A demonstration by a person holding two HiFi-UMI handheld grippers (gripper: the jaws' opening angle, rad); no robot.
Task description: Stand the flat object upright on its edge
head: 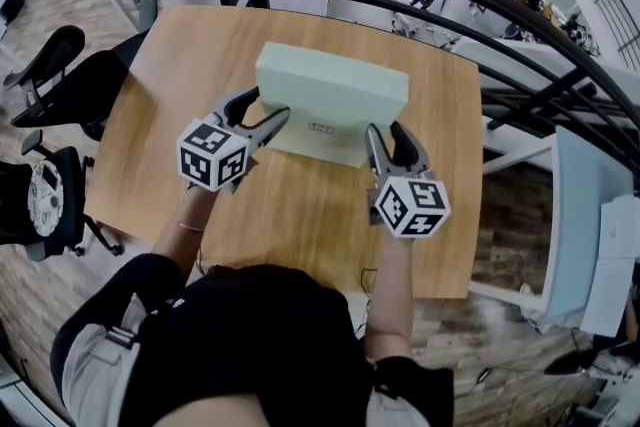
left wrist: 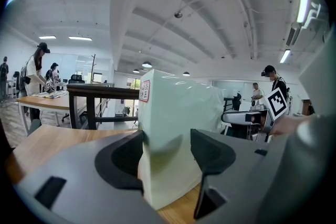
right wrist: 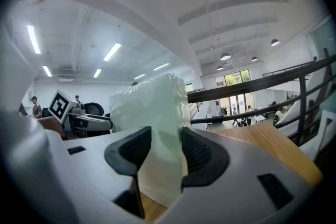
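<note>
green box (left wrist: 178, 123): red-edged label (left wrist: 145, 90), left gripper view.

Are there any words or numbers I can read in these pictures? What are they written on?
On the small label on the pale green box: there is print, but it is too small to read.
On the red-edged sticker at the box's top corner: dark marks, too blurred to read.
On the marker cubes: only black-and-white square patterns, no words.
So nothing here can be quoted.
</note>
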